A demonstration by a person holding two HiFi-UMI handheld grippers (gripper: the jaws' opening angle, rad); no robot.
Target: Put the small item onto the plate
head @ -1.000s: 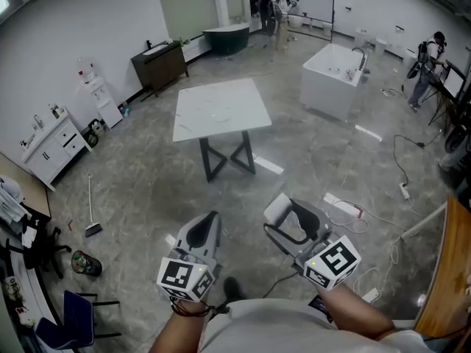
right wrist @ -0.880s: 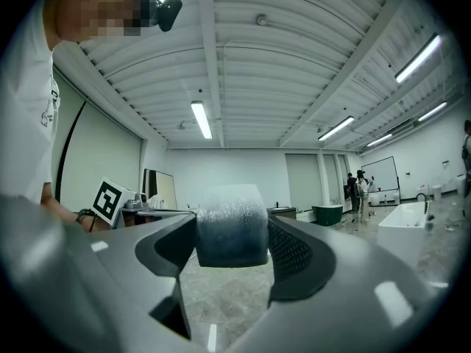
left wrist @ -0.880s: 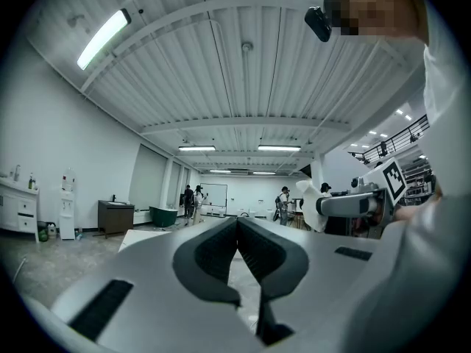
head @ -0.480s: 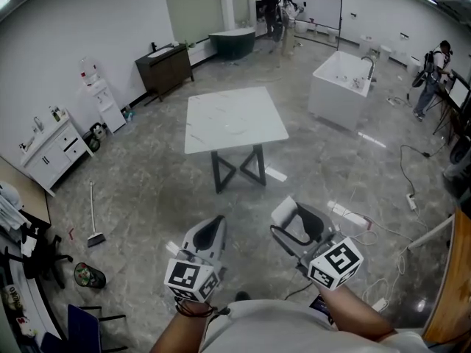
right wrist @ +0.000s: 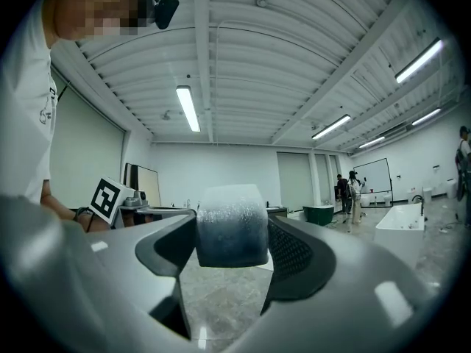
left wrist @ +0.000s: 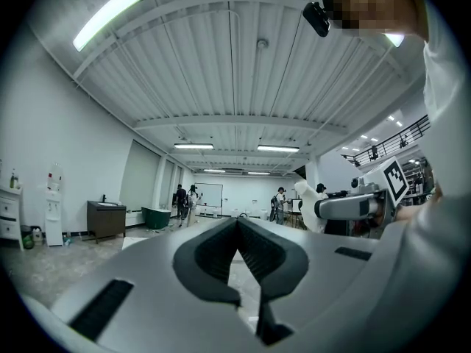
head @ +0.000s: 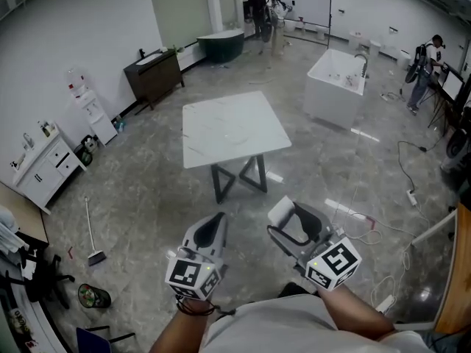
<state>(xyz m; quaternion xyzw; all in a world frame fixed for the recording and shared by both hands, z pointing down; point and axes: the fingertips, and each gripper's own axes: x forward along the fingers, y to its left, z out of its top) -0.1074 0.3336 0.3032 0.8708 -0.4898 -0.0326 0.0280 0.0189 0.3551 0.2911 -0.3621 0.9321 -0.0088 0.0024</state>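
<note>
On our right gripper (head: 287, 213), the fingers clamp a small white block (right wrist: 232, 225); on our left gripper (head: 213, 222), they meet, empty.

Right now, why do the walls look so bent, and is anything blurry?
Head view: the wide lens bows the walls, and the glossy floor shows glare streaks. Left gripper view: fisheye circle, black corners, bright ceiling light. Right gripper view: the small item, close to the lens, looks soft.
</note>
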